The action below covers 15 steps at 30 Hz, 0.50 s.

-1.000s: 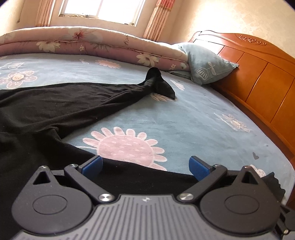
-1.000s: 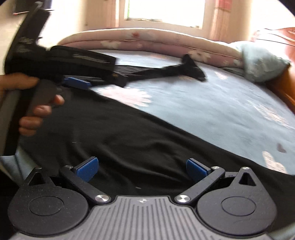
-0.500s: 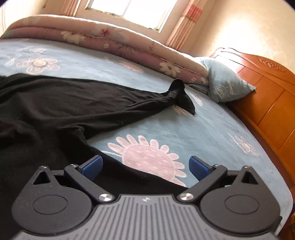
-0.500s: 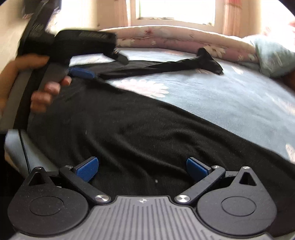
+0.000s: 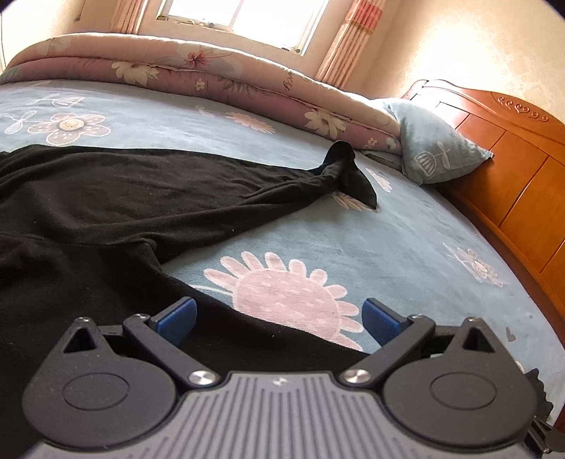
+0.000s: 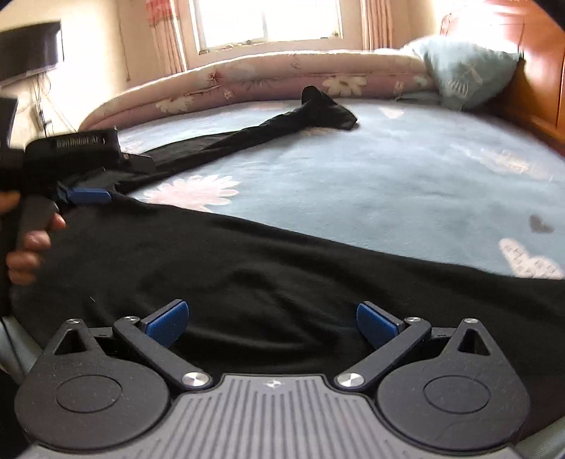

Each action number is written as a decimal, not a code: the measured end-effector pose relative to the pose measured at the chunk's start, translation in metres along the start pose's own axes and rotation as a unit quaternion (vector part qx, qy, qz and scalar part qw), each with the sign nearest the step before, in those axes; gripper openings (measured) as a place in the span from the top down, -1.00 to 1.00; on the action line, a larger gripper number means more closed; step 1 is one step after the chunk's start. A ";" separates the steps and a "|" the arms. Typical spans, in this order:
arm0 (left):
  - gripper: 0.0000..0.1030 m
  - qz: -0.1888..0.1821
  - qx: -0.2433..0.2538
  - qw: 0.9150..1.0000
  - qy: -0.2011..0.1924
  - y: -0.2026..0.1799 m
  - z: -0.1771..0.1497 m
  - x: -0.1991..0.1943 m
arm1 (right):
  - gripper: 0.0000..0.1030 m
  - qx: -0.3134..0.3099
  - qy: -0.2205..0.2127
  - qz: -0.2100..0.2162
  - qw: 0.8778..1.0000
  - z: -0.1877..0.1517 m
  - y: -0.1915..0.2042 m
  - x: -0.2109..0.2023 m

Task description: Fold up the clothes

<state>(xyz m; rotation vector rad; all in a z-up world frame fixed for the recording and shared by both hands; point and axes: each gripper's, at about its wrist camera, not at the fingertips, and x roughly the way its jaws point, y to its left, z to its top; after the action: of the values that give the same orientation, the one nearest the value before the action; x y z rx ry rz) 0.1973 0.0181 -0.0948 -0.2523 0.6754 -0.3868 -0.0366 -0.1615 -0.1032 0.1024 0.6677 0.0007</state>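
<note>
While blurred, white lettering on left gripper [image 6: 88,196].

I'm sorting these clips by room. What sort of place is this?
Most likely a home bedroom: a bed with a flowered blue sheet, a rolled floral quilt and pillow against a wooden headboard, under a curtained window.

A line of pale lettering runs along the side of the left gripper's black body [image 6: 70,150] in the right wrist view, but motion blur leaves it unreadable. Script-like writing sits on the rolled floral quilt [image 5: 287,79] near its fold, and another short line on the blue pillow [image 5: 462,150] by its corner; both are too small to make out. No other text, number or brand can be read.
</note>
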 end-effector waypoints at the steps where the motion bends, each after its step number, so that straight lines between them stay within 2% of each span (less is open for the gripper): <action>1: -0.93 -0.001 -0.002 1.000 0.000 0.001 0.000 0.000 | -1.00 -0.010 0.001 -0.005 1.000 -0.003 0.002 -0.001; 4: -0.93 0.000 -0.007 1.000 -0.002 0.004 0.001 -0.001 | -1.00 -0.037 0.004 -0.026 0.999 -0.007 0.010 0.000; 7: -0.93 0.006 -0.017 1.000 -0.010 0.009 0.003 -0.005 | -1.00 -0.037 0.005 -0.026 0.999 -0.008 0.009 -0.001; 11: -0.93 0.017 -0.036 0.999 -0.024 0.017 0.006 -0.009 | -1.00 -0.014 0.017 -0.009 1.000 0.005 0.001 -0.007; 13: -0.93 0.026 -0.048 0.998 -0.029 0.022 0.008 -0.010 | -1.00 0.004 0.004 0.010 1.000 0.018 -0.003 -0.008; 15: -0.93 0.033 -0.060 0.997 -0.031 0.027 0.008 -0.010 | -1.00 -0.005 -0.014 0.031 0.999 0.034 0.002 -0.005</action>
<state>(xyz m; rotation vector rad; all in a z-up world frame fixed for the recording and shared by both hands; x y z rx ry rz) 0.2027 0.0470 -0.0923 -0.3541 0.6450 -0.2741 -0.0196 -0.1633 -0.0733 0.1125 0.6363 0.0622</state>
